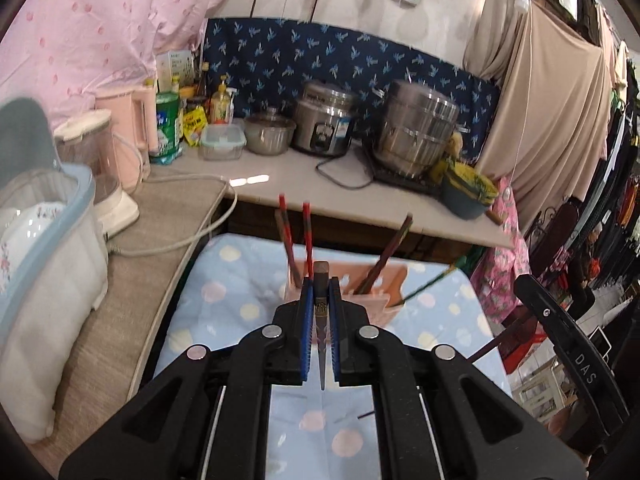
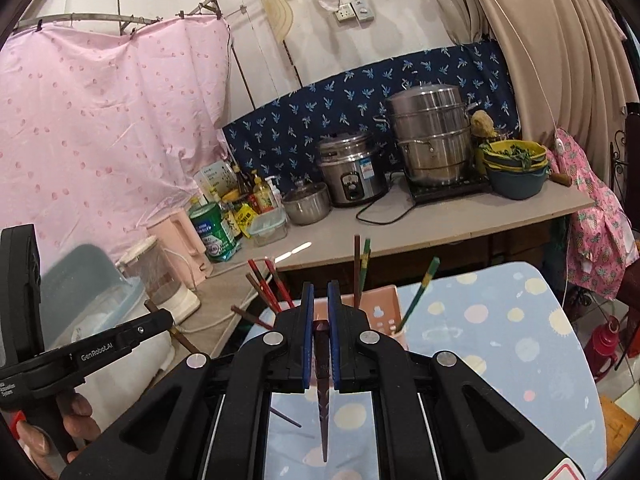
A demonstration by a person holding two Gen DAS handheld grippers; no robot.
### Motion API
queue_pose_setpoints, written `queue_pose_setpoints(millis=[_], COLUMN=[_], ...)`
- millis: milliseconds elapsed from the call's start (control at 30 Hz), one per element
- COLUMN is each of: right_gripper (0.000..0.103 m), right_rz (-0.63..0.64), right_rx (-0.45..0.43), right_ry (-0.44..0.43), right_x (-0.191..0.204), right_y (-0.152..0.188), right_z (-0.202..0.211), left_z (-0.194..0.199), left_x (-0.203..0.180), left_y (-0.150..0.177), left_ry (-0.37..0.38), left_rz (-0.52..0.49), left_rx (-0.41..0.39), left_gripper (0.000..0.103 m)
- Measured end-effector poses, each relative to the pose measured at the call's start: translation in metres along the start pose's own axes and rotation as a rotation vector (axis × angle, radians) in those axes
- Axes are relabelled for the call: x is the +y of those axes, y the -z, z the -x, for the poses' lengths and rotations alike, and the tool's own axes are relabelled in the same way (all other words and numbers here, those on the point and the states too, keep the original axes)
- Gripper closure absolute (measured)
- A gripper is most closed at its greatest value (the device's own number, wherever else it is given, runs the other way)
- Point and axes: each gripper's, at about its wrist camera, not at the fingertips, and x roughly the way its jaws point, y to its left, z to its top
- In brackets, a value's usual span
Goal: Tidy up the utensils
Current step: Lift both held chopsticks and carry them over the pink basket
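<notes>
Above blue dotted cloth (image 1: 224,300), pink utensil holder (image 1: 376,284) stands near cloth's far edge, chopsticks already leaning inside. Risk: held sticks are long and gripped mid-length, so slight tilt could miss compartment, knock holder over, or let stick slip between pads. Left claw (image 1: 320,320): nearly closed, clamping dark chopstick (image 1: 321,280), tip toward holder. Right claw (image 2: 320,344): nearly closed, gripping second dark chopstick (image 2: 322,400), just before holder.
</notes>
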Motion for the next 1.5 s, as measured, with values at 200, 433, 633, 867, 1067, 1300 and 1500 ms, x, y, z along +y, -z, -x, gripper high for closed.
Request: queue_pose_setpoints(millis=[200,433,633,867,1067,1300,1500], right_gripper=[0.096,0.096,0.096,0.096,0.096,0.096,0.091], right_rz=[-0.019,-0.021,-0.011,-0.011,-0.004,-0.006,-0.02], right_rx=[-0.097,-0.156,-0.105,-0.022,0.039,0.084,0.07], right_ry=[-0.021,-0.011,0.02,0.05,0.081,0.096,0.092], right_x=[0.005,0.011,0.006,-0.006,-0.011,-0.02,-0.022], right_y=[-0.059,-0.103,-0.093,-0.066,-0.047,-0.035,-0.037], right_z=[-0.015,-0.048,-0.086,-0.119,-0.141,-0.151,-0.14], left_z=[0.0,-0.017,-0.047,-0.08,-0.101,-0.111,-0.109], left_x=[-0.006,-0.005,0.001,0.01,0.014,0.011,0.009], left_y=[-0.052,-0.086,-0.087,-0.07,-0.06,-0.053,-0.048], left_ry=[-0.001,-0.014,-0.028,-0.033,-0.039,-0.037,-0.056], left_rz=[0.018,0.033,0.036,0.045,0.05,0.041,0.039], left_rx=[-0.093,-0.151,-0.114,-0.046,-0.012,0.007,0.007], left_gripper=[0.096,0.096,0.096,0.096,0.096,0.095,0.08])
